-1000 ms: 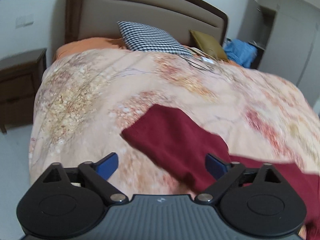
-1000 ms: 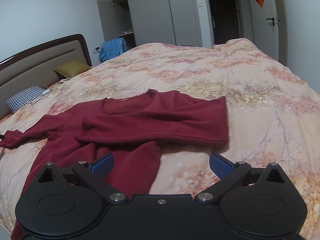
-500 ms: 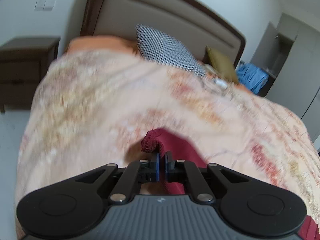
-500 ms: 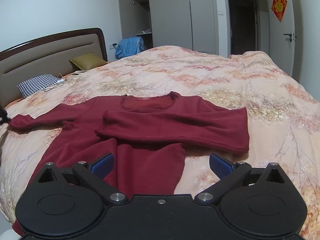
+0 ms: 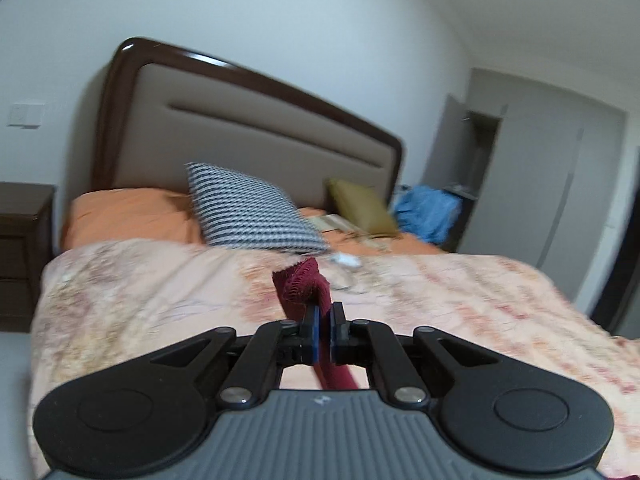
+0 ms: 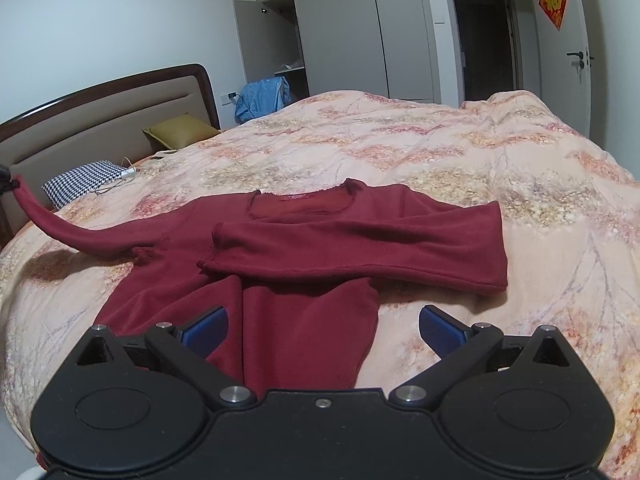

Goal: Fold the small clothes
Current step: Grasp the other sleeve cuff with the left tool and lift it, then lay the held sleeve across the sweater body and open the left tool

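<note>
My left gripper [image 5: 323,334] pinches the cuff of the maroon top's [image 6: 304,248] free sleeve [image 6: 60,226], lifted off the quilt [image 6: 440,152], my right gripper [image 6: 322,330] spread idle above its hem; next, I judge, carry it across the chest.

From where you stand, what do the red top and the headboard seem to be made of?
Red top: soft matte knit, perhaps fleece; the surface looks fuzzy and the cuff has a stitched, ruffled edge. Headboard: padded beige panel, leather or fabric, in a glossy dark frame that looks like wood.
</note>
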`<state>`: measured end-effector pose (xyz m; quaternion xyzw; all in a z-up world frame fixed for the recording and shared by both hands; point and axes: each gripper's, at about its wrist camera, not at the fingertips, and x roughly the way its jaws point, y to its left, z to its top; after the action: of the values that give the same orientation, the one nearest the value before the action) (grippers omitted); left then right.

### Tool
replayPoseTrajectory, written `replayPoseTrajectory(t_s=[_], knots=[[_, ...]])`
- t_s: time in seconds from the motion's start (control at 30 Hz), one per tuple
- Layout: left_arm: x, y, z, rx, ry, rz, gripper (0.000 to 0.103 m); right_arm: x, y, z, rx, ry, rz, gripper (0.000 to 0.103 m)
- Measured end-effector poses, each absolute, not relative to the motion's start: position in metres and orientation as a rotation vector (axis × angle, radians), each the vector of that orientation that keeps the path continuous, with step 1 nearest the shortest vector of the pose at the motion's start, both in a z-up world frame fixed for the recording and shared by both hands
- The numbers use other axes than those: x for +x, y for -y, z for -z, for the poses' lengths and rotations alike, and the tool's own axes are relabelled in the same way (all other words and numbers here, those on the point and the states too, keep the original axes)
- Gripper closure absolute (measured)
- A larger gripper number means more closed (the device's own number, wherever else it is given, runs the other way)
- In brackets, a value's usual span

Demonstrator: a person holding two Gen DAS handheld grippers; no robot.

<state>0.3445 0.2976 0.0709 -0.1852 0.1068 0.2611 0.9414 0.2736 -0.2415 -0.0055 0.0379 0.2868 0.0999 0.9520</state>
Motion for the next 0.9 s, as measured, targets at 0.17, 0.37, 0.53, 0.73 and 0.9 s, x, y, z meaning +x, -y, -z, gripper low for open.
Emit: replayPoseTrajectory(t_s=[0.17, 0.37, 0.53, 0.73, 0.9], knots=[[0.352, -0.23, -0.109, -0.301, -0.155, -0.35, 0.098, 0.272, 0.248, 0.005, 0.081, -0.572, -0.204, 0.001], [0.359, -0.126, -0.131, -0.178, -0.125, -0.094, 0.098, 0.27, 0.262, 0.004, 0.098, -0.566, -0.188, 0.001], [0.374, -0.048, -0.104, -0.153, -0.217, 0.071, 0.098, 0.267, 0.273, 0.007, 0.109, -0.567, -0.17, 0.001], [0.379, 0.024, -0.031, -0.095, -0.373, 0.194, 0.098, 0.264, 0.283, 0.014, 0.113, -0.589, -0.147, 0.001], [0.367, 0.051, 0.017, -0.053, -0.468, 0.259, 0.098, 0.264, 0.289, 0.02, 0.12, -0.609, -0.135, 0.001]])
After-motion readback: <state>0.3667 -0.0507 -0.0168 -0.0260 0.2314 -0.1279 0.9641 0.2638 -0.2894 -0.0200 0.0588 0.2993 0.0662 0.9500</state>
